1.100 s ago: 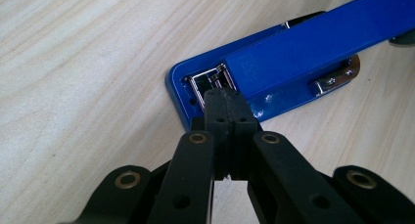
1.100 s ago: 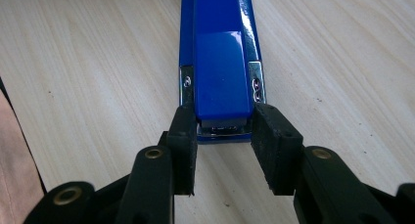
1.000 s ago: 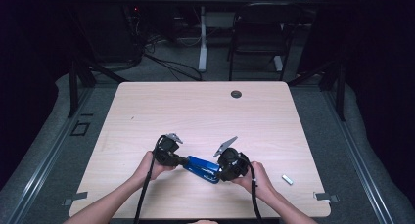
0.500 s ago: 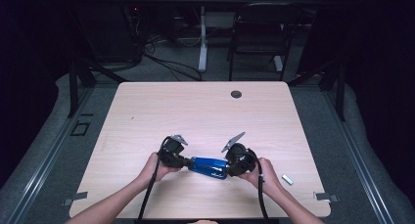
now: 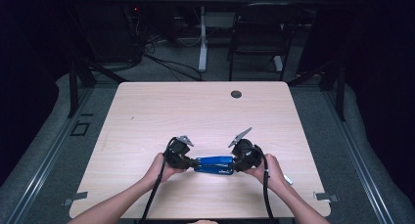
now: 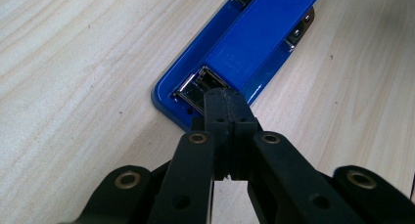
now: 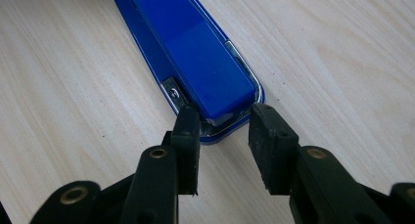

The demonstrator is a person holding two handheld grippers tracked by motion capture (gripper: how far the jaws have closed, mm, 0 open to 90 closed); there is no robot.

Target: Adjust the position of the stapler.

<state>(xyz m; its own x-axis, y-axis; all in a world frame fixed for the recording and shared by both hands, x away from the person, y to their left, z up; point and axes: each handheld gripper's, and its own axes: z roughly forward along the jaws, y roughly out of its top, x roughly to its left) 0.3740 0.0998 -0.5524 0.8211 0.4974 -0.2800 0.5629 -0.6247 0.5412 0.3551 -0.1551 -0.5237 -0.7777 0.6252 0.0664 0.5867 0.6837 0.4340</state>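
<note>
A blue stapler [image 5: 214,164] lies flat on the wooden table [image 5: 195,111], near its front edge, between my two grippers. My left gripper [image 5: 192,162] is at its left end. In the left gripper view the jaws [image 6: 226,104] are shut together, with nothing between them, and their tips rest against the metal hinge end of the stapler [image 6: 264,43]. My right gripper [image 5: 234,165] is at the other end. In the right gripper view its two pads [image 7: 225,114] sit on either side of the stapler's [image 7: 195,43] rounded nose and press on it.
A small black round cap [image 5: 236,94] sits near the table's far edge. A small white object [image 5: 288,179] lies by the right hand, near the front right corner. Beyond the table stand a dark chair [image 5: 257,33] and cables on the floor.
The stapler has swung from slanting to lying level across the table and shifted right. The right gripper moved right with it. The left gripper followed only slightly.
</note>
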